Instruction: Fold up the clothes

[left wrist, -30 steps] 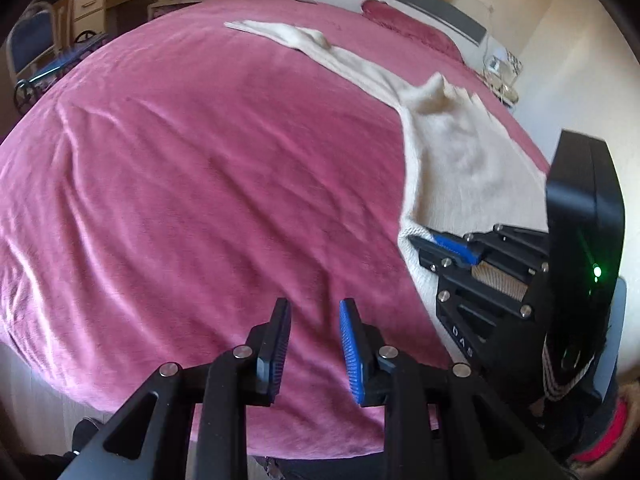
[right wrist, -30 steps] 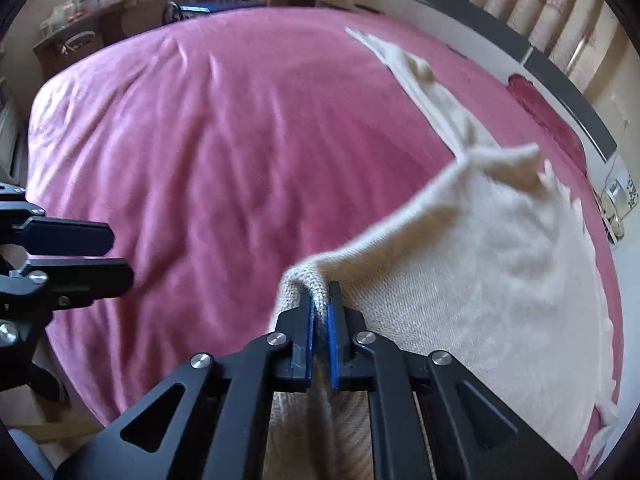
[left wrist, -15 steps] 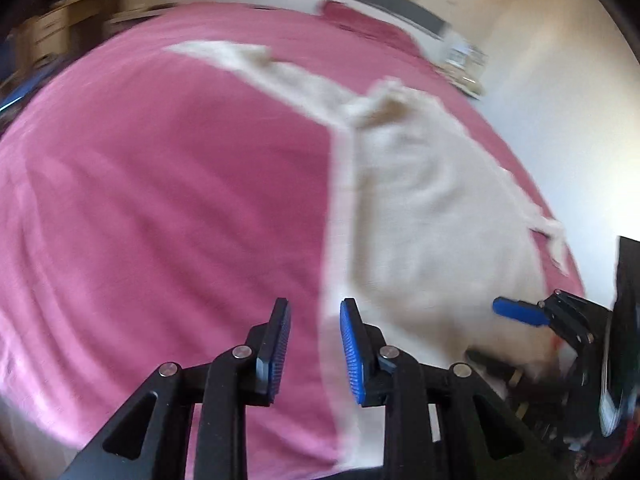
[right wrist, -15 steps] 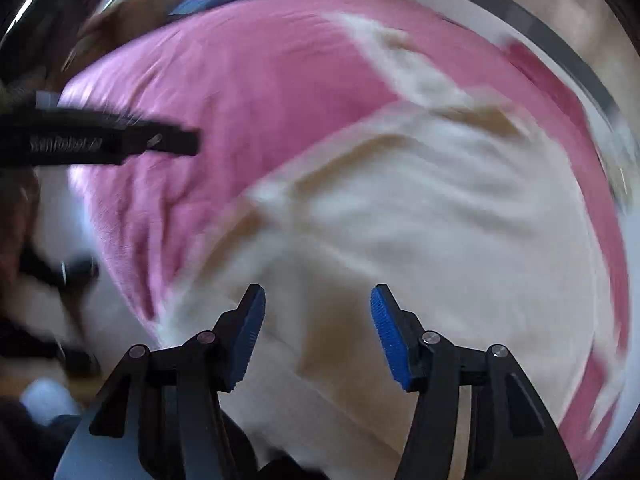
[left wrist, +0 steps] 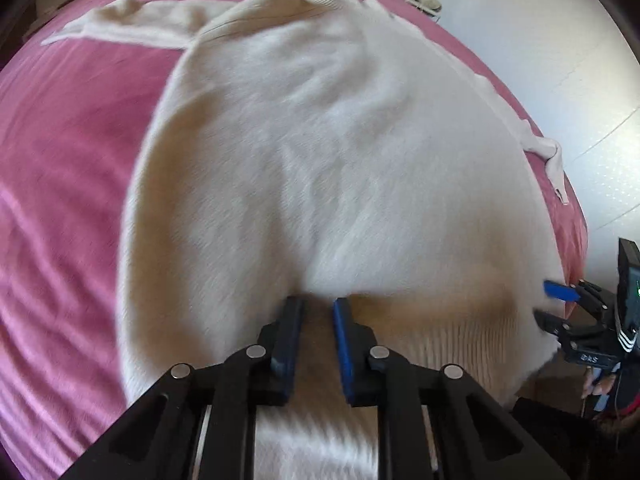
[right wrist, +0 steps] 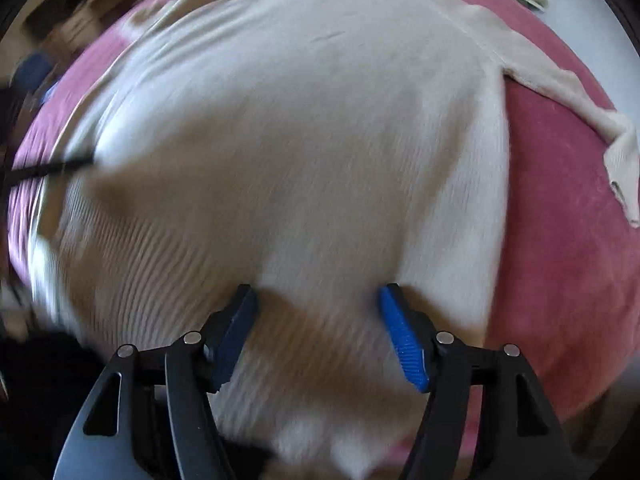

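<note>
Across the pink bed, a cream knit sweater is lying spread flat, body open, one sleeve stretching toward 10 o'clock in the left wrist view, the other sleeve trailing toward 2 o'clock in the right wrist view with its cuff turning down. Ribbed hem is sitting nearest both tools, at 6 o'clock. Left tool is hovering over the hem, jaws a narrow gap apart, gripping nothing visible. Right tool is spreading wide, released, cloth showing beneath it. Judging by drape and fuzz, the knit is looking soft, light, limp and stretchy; it is likely sagging and bunching if lifted at one point, so pinching the firmer ribbed hem corners or a cuff seems safest. No containers are showing clearly; only blurred objects at 1 o'clock beyond the bed, too indistinct to name.
</note>
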